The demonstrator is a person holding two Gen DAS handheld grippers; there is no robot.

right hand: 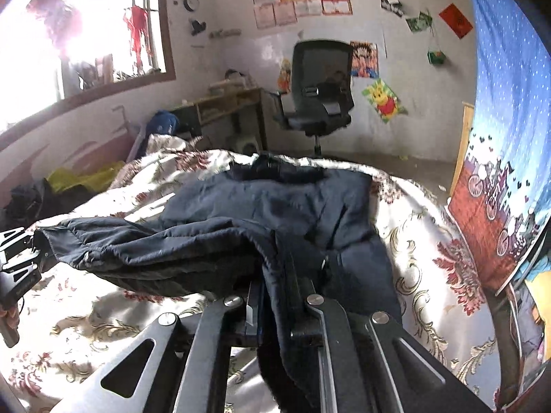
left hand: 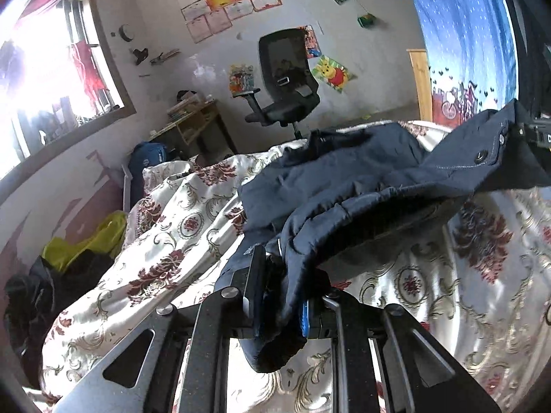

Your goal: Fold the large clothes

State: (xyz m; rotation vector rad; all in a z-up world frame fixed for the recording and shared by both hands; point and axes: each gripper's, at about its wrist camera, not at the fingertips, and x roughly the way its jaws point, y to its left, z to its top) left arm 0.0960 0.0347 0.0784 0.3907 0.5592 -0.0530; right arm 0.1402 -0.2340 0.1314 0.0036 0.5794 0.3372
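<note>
Jacket [left hand: 344, 179], dark navy and padded, hangs by its near hem between two grippers above the bed [left hand: 165, 213], while its far part with the collar lies on the floral cover.

On the left, the left gripper [left hand: 280, 296] has its jaws clamped on a bunched fold of the hem; a loose tail of cloth droops below the pads. In the right wrist view that gripper sits at the far left edge with the cloth stretched taut to it.

On the right, the right gripper [right hand: 279, 296] is likewise closed on the hem, with cloth spilling down between its fingers. From the left wrist view it shows at the right edge, gripping beside a snap button [left hand: 481, 156].

The risk, as I judge it, is a slip: each pinch takes only a thick, puffy edge, and the weight of the sagging middle could pull it free. An uneven lift could also drag the collar end askew and spoil the fold.

Both grippers point forward and tilt downward toward the bed, well apart from each other.
</note>
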